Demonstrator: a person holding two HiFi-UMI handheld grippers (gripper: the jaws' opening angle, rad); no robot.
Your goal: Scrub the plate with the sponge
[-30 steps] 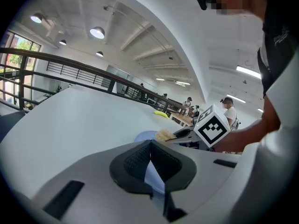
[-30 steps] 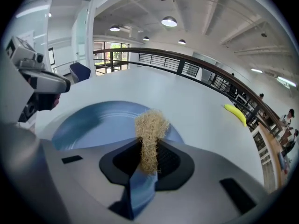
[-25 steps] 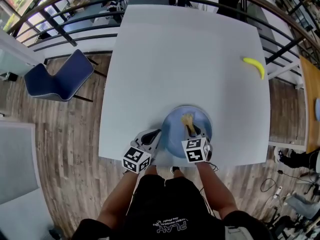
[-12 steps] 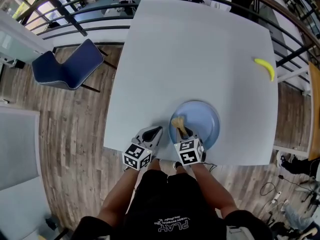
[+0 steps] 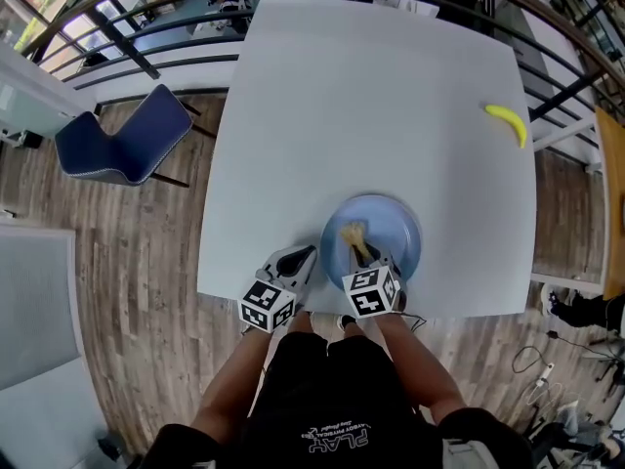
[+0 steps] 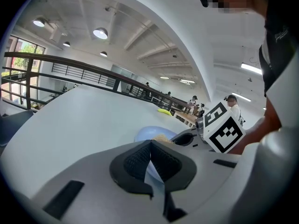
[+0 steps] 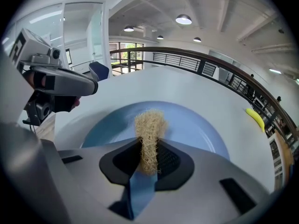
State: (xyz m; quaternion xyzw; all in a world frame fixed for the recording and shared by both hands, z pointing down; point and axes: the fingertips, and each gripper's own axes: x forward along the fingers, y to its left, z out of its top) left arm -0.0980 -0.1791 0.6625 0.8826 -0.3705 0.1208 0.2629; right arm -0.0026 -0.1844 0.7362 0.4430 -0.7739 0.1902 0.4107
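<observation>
The plate is round, shallow and pale blue with a smooth, matte face. It sits on a plain white table, close to the near edge. The sponge is a narrow strip of coarse, tangled, straw-coloured fibre. The right gripper is clamped on it. Its ribbed black pads squeeze the strip's lower part, and the frayed top fans out past them over the plate's left half. Whether the fibre touches the plate I cannot tell.

The left gripper lies just left of the plate's rim, its jaws closed tip to tip and holding nothing. A pale blue sliver shows through the gap behind the tips. I cannot tell whether the gripper touches the rim.

Only the head view gives the whole layout. A curved yellow banana lies well beyond the plate to its right. A padded blue chair stands on the wood-plank floor far to the plate's left, and a dark metal railing runs behind the table.

Only the right gripper view shows the sponge's open weave and the pad ribbing. The left gripper view alone shows the right gripper's black-and-white marker cube side-on, to the right of the plate.

The sponge is the only thing over the plate.
</observation>
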